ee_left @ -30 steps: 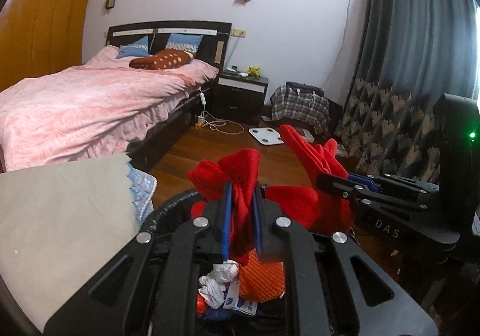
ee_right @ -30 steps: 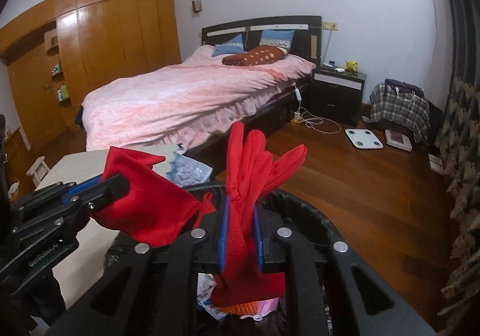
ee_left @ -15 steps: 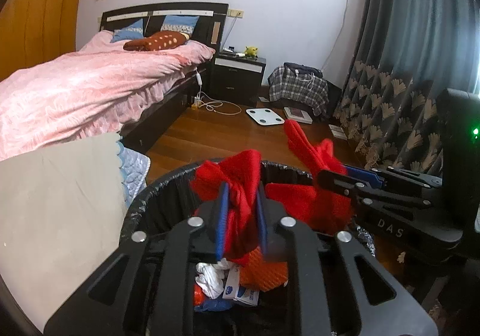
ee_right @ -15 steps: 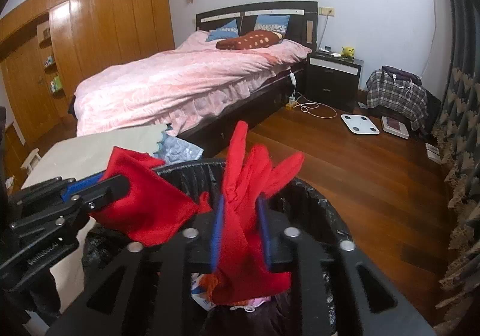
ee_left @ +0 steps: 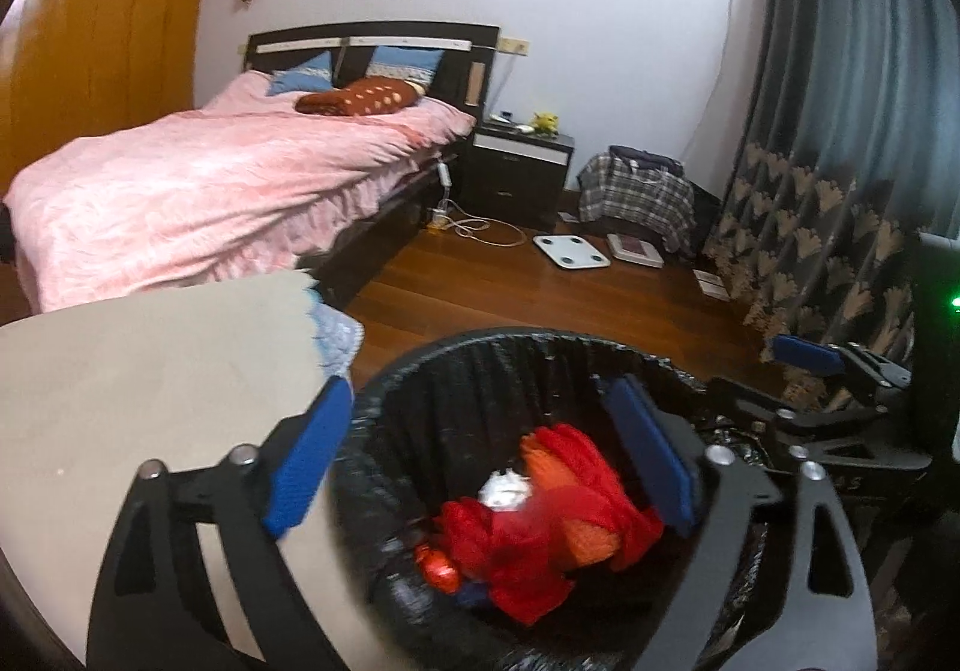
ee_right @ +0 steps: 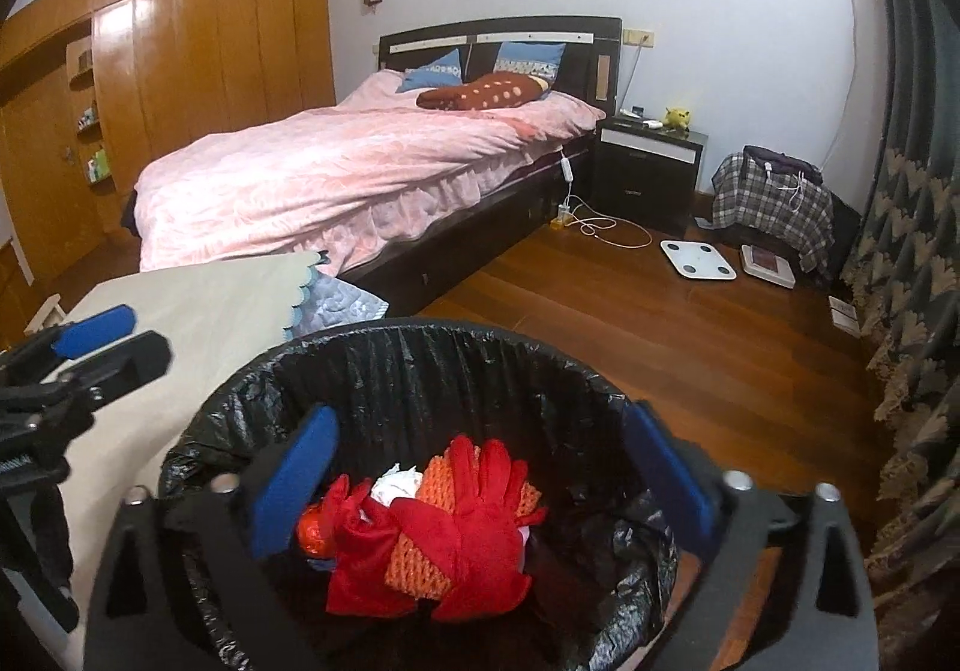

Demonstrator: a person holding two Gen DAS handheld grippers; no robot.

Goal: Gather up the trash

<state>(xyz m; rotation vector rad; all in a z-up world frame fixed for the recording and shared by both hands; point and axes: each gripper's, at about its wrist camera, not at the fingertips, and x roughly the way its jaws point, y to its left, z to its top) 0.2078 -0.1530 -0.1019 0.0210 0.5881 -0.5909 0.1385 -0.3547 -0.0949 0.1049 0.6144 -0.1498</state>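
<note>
Two red gloves point(ee_right: 468, 527), one bin point(ee_right: 420, 365)

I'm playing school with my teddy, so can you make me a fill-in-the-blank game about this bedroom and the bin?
1. The gloves lying in the bin are ____.
2. The bag lining the bin is ____.
3. The blanket on the bed is ____.
4. The white scale lies on the ____.

Missing words: red; black; pink; floor
</note>
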